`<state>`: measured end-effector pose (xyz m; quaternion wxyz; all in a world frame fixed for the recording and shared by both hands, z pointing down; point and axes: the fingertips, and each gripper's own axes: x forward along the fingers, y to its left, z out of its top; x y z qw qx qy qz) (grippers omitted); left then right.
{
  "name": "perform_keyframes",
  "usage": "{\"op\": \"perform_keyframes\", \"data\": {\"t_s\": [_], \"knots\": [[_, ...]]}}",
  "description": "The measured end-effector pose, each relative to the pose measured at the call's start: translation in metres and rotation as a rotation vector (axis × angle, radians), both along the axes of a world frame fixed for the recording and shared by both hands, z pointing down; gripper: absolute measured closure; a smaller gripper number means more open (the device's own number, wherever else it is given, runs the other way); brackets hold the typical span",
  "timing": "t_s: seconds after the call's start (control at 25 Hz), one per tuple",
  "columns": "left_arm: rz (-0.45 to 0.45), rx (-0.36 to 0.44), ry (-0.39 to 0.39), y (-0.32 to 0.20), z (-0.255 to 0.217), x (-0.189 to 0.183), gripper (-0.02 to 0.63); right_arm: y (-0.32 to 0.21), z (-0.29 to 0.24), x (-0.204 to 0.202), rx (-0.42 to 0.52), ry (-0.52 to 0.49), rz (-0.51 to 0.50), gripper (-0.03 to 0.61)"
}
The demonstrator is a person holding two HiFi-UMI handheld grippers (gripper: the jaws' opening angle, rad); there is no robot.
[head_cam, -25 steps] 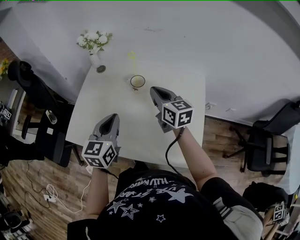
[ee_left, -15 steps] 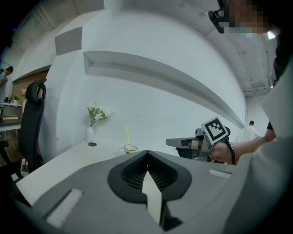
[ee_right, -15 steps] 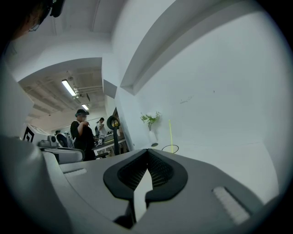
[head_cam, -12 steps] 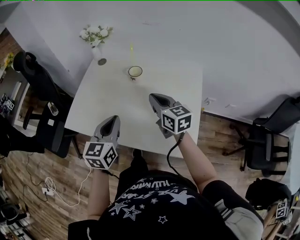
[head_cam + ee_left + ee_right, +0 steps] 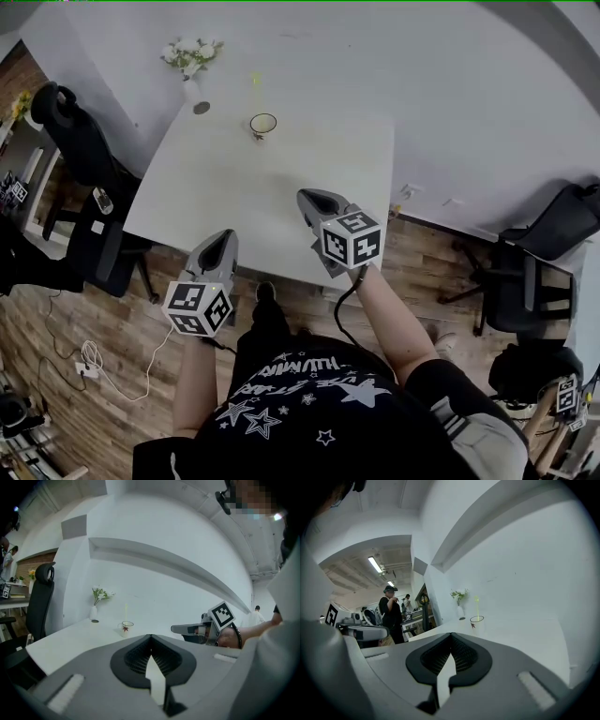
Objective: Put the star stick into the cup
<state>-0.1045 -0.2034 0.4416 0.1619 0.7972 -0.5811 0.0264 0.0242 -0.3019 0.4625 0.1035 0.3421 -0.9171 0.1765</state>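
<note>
Large white square counter, two grey tools poised at its near edge.
Left hand-held gripper and right hand-held gripper are both closed, empty. Far across, a small white cup holds the thin yellow-green star stick upright; probably light, bendy, best pinched mid-stem.

Black shirt, near side of table: white lettering row, illegible. Left gripper, right gripper, over table's near edge: cube marker patterns only, no readable characters.
</note>
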Motion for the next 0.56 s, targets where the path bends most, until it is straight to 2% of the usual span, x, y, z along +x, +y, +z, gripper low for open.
{"op": "perform_keyframes", "data": {"t_s": [0.56], "knots": [[-0.025, -0.008, -0.001, 0.044, 0.003, 0.016, 0.611, 0.046, 0.006, 0.011, -0.016, -0.016, -0.022, 0.563]]}}
